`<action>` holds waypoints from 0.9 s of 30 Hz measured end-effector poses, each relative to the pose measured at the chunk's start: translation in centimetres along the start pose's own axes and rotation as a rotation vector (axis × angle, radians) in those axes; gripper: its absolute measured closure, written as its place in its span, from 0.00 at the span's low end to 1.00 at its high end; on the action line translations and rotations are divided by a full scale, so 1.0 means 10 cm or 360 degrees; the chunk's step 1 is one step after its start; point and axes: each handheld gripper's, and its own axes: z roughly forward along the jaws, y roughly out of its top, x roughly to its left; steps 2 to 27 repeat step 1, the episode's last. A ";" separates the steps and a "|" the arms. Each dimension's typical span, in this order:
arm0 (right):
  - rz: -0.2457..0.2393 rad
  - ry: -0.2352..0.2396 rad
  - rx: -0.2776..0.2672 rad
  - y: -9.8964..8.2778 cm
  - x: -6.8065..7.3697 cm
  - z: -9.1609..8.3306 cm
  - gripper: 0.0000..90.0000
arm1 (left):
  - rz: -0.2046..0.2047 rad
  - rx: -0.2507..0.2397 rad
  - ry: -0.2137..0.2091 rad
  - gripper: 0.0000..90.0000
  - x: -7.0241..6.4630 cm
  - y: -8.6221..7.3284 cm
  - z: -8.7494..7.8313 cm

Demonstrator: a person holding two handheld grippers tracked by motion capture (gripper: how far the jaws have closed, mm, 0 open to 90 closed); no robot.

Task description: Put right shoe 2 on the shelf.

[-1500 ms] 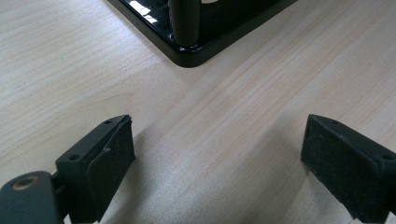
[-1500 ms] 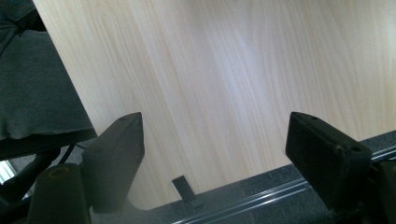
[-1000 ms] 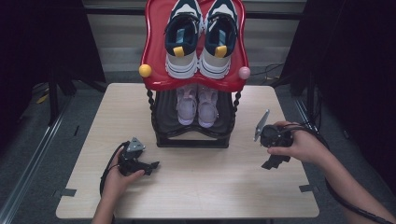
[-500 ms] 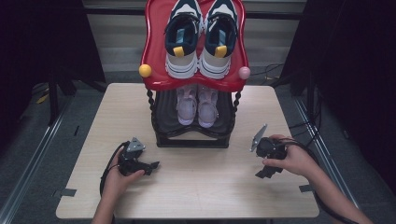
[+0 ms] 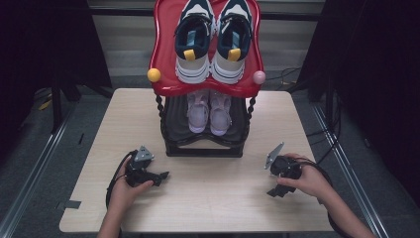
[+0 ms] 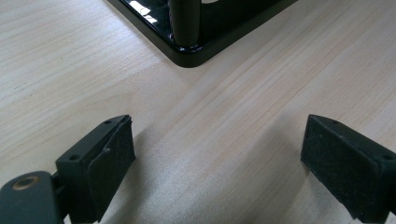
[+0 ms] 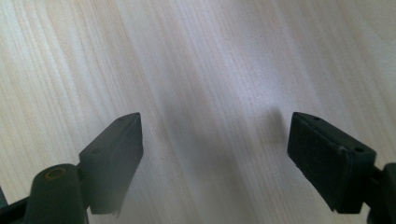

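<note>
Plainly, no brand, label or writing can be read on anything. Both grippers rest low on the table, the left gripper at 7 o'clock of the rack with jaws spread wide and empty, the right gripper at 5 o'clock, jaws likewise apart over bare wood. Dark sneakers sit on the rack's red top shelf, pink shoes on the shelf below, at 12 o'clock from both grippers.

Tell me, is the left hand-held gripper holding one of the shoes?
No, the left hand-held gripper has its jaws spread over bare table, with nothing between them.
</note>
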 end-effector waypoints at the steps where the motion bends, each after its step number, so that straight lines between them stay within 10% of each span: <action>1: -0.0034 -0.0012 0.0017 0.00 -0.01 0.00 0.20 | 0.0000 0.0000 0.0000 0.10 0.00 0.00 0.00; 27: -0.0034 -0.0012 0.0017 0.00 -0.01 0.00 0.20 | 0.0000 0.0000 0.0000 0.10 0.00 0.00 0.00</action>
